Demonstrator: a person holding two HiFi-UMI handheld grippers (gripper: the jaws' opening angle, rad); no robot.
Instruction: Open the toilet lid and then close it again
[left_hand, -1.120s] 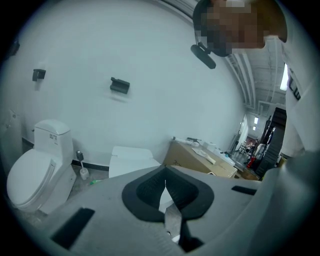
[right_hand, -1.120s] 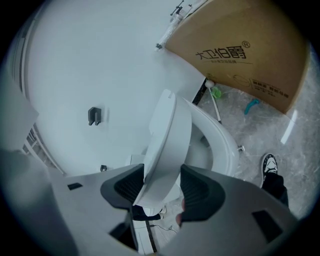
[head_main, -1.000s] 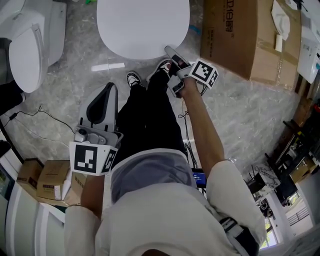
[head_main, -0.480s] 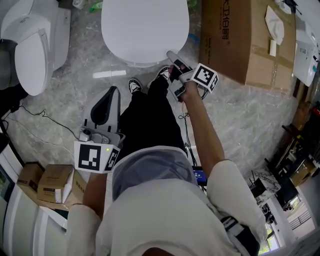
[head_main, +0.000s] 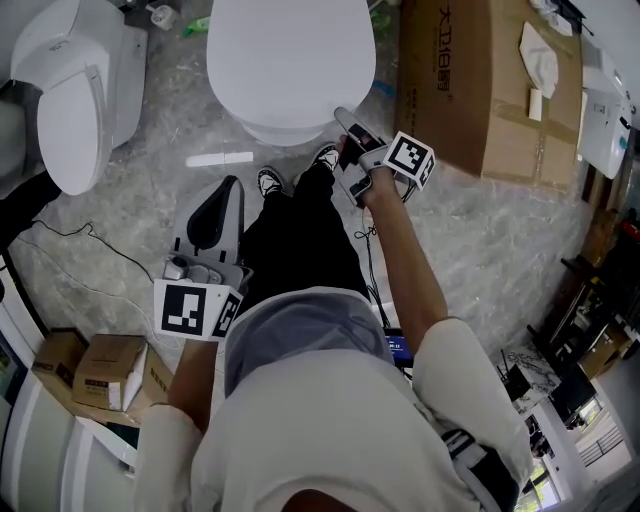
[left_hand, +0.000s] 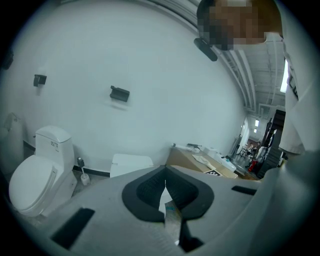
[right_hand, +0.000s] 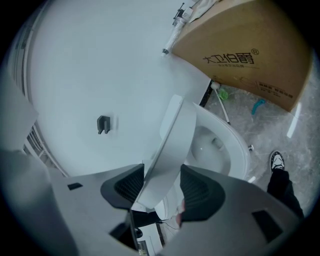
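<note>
White lid (right_hand: 175, 135) pinched in right gripper (right_hand: 161, 186), left gripper (left_hand: 165, 192) clenched empty; a loose pinch and it slams down.

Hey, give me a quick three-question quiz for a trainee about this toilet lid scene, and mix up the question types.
1. True or false: the right claw has the white oval toilet lid between its jaws.
2. Multiple choice: the left claw is A) closed and empty, B) gripping the lid, C) holding a brush.
3. Fill in: the big brown box near the right claw is made of ____.

Key: 1 true; 2 A; 3 cardboard.
</note>
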